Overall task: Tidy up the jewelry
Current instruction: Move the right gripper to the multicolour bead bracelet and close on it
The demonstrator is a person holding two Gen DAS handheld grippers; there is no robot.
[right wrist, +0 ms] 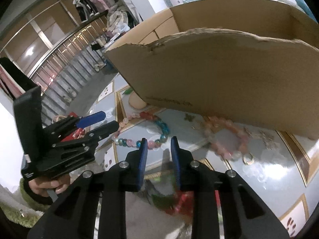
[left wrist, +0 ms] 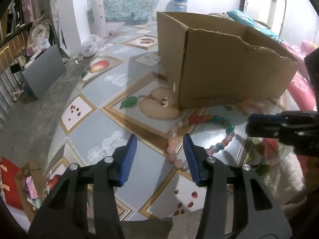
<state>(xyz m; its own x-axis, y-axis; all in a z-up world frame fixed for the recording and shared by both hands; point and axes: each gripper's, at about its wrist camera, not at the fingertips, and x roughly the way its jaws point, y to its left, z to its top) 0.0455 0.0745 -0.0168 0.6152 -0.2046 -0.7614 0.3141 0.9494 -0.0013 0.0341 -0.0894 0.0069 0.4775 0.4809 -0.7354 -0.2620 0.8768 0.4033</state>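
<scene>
A bracelet of mixed pink, red and teal beads (left wrist: 216, 119) (right wrist: 164, 128) lies on the glass-topped table in front of a torn cardboard box (left wrist: 229, 69) (right wrist: 219, 69). My left gripper (left wrist: 159, 145) (right wrist: 111, 120) stands partly open at the bracelet's left side. Pink beads lie between its pads, near the right one, untouched by either. My right gripper (right wrist: 159, 145) (left wrist: 249, 123) hovers at the bracelet's near side with a narrow gap, and beads show just beyond its tips. A pink-orange bracelet (right wrist: 225, 137) and a small gold ring (right wrist: 248, 158) lie further right.
The round table (left wrist: 99, 139) wears a fruit-print cloth under glass, and its edge runs close below both grippers. The box blocks the back. A hand (right wrist: 49, 187) in a green sleeve holds the left gripper. A grey cabinet (left wrist: 43, 71) and clutter stand on the floor at left.
</scene>
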